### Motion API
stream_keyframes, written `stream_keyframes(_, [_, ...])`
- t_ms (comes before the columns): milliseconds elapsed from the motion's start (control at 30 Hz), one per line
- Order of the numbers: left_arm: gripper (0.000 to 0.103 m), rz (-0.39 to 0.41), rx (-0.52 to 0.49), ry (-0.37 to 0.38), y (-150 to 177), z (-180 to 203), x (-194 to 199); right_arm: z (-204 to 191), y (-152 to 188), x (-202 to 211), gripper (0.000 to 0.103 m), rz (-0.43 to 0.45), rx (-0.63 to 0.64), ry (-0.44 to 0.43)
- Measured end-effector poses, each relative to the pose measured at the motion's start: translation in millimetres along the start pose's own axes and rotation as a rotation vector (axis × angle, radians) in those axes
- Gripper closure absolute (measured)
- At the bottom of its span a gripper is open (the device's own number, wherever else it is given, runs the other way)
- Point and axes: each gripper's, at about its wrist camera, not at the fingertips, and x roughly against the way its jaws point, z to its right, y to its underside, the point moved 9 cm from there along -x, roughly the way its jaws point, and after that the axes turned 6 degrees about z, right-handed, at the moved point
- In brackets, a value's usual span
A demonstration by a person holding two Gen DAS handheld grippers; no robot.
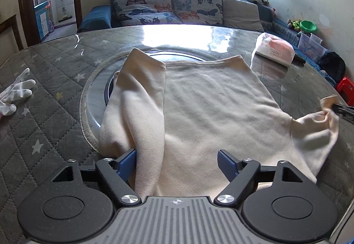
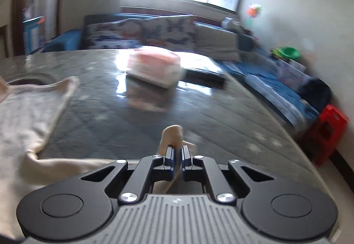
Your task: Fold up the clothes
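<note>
A cream long-sleeved garment (image 1: 210,106) lies spread on the round quilt-patterned table (image 1: 55,80). Its left sleeve (image 1: 143,93) is folded over the body. My left gripper (image 1: 177,161) stands open low over the near hem, cloth lying between its blue pads, the left pad (image 1: 129,160) beside the folded sleeve. The right sleeve (image 1: 314,126) stretches out to the right edge, where my right gripper (image 1: 340,109) pinches its end. In the blurred right wrist view my right gripper (image 2: 177,153) is shut on the sleeve cuff (image 2: 172,133), which pokes up past the fingertips.
A glass turntable (image 1: 95,89) sits under the garment's far part. White gloves (image 1: 15,91) lie at the table's left. A pink-and-white tissue pack (image 2: 152,69) and a dark flat object (image 2: 205,71) rest at the far right. A sofa (image 1: 172,7) and a red stool (image 2: 327,131) stand beyond.
</note>
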Motion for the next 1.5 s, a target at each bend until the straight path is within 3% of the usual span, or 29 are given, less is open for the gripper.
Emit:
stream_keyframes(167, [0.021, -0.009, -0.014, 0.0, 3, 0, -2, 47, 26, 1, 0.093, -0.075, -0.086, 0.08])
stream_keyframes(300, [0.021, 0.009, -0.022, 0.006, -5, 2, 2, 51, 18, 11, 0.081, -0.029, -0.079, 0.095])
stream_keyframes(433, [0.022, 0.029, -0.02, -0.004, -17, 0, 1, 31, 1, 16, 0.077, 0.022, -0.085, -0.005])
stream_keyframes(600, [0.028, 0.041, 0.005, -0.032, -42, -15, -18, -5, 5, -1, 0.073, -0.033, -0.062, -0.135])
stream_keyframes(967, [0.05, 0.041, -0.009, -0.044, -85, -19, -89, -12, 14, -4, 0.053, -0.055, -0.078, -0.141])
stream_keyframes(1300, [0.056, 0.035, 0.022, -0.046, -100, -23, -130, -9, 15, -6, 0.047, -0.063, -0.083, -0.137])
stream_keyframes(1400, [0.065, 0.047, -0.002, -0.077, -102, -25, -135, -9, 16, -6, 0.045, -0.062, -0.084, -0.135])
stream_keyframes(1500, [0.088, 0.06, -0.032, -0.111, -102, -28, -135, -8, 16, -6, 0.042, -0.061, -0.087, -0.134])
